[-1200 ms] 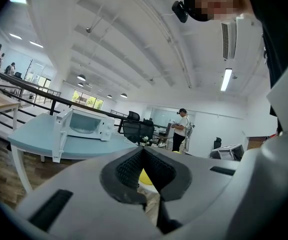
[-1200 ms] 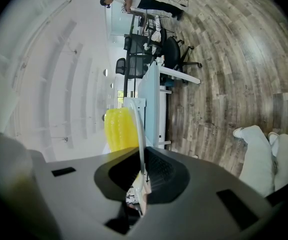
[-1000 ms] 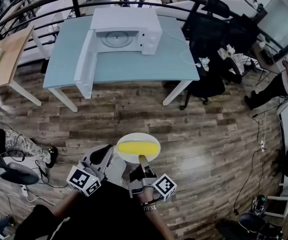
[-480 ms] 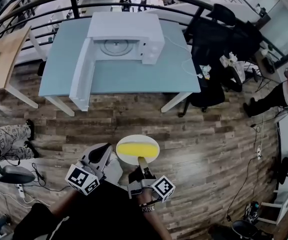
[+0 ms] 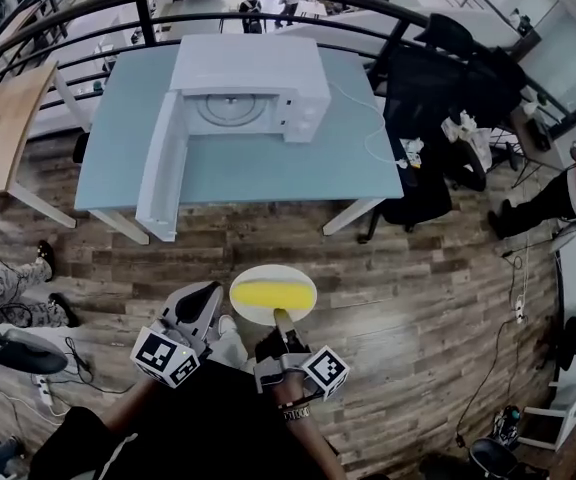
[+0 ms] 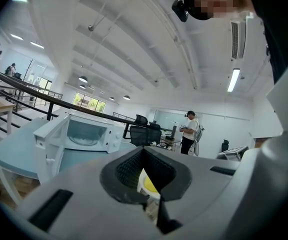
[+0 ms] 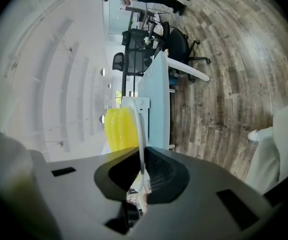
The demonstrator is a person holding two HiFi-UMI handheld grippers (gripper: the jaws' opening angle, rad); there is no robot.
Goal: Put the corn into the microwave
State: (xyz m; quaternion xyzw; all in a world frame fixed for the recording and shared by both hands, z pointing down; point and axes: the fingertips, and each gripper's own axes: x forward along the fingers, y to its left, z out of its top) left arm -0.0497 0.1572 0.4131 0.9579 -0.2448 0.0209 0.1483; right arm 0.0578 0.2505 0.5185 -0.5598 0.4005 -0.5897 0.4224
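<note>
right gripper (image 5: 281,318) pinching the white plate's (image 5: 273,271) rim, corn (image 5: 273,294) lying on it, left gripper (image 5: 209,295) nearly closed, empty, microwave (image 5: 253,68) on the table (image 5: 268,160), door open

The head view looks steeply down from above the person, with the left gripper (image 5: 211,293) and right gripper (image 5: 280,316) near at the bottom and the table (image 5: 268,163) far off. The left gripper view sits low behind its jaws, facing nearly level at that far table and the microwave (image 6: 86,133), left of centre. The right gripper view, rolled sideways, peers close along the plate (image 5: 273,273); all three share the table
</note>
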